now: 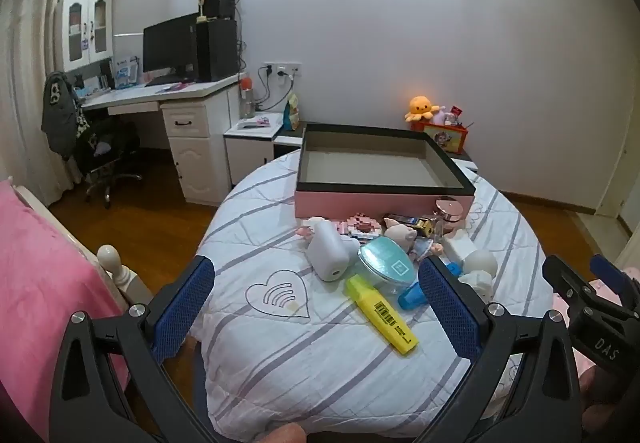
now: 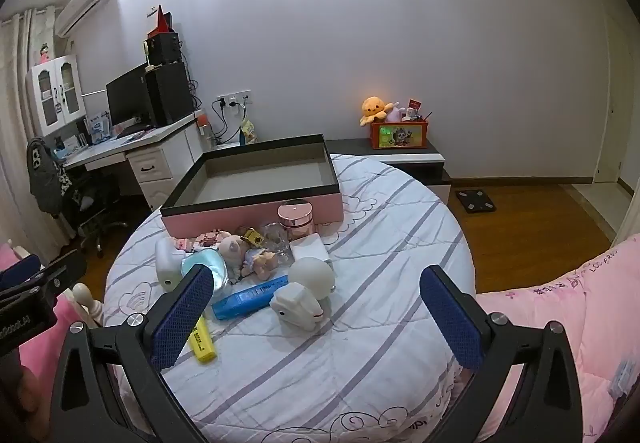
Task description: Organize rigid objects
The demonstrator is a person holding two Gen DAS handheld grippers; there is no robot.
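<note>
**A:** Talk me through the room, left to right.

**B:** Far left there's a white desk (image 1: 168,93) with a dark monitor (image 1: 170,43) on it and an office chair (image 1: 102,159) pulled up. Wood floor (image 1: 160,199) runs between that and my surface, a round padded top under a white quilt with grey stripes (image 1: 280,355). At the far right wall a yellow plush octopus (image 1: 420,108) sits on a low cabinet.

**A:** And on the quilt?

**B:** A pink box with a black rim (image 1: 380,179) on the far half, open on top, nothing in it. The clutter is heaped just in front of its near wall: a white gadget (image 1: 330,255) on the left, then a teal-lidded clear tub (image 1: 390,263), a yellow highlighter (image 1: 382,317) nearest me, a blue tube (image 2: 252,299), a small doll (image 2: 256,259), a white ball (image 2: 310,275), and a rose-gold jar (image 2: 296,221) touching the box.

**A:** Your claws?

**B:** My left gripper (image 1: 316,317) is spread wide, nothing between the pads, hanging over the near-left quilt. My right gripper (image 2: 316,317) is just as wide and bare, over the near-right.

**A:** Room to work?

**B:** Bare quilt left of the pile, right of it, and all along the near edge. Pink bedding (image 2: 580,307) crowds the right rim, a pink blanket (image 1: 36,283) the left.
</note>
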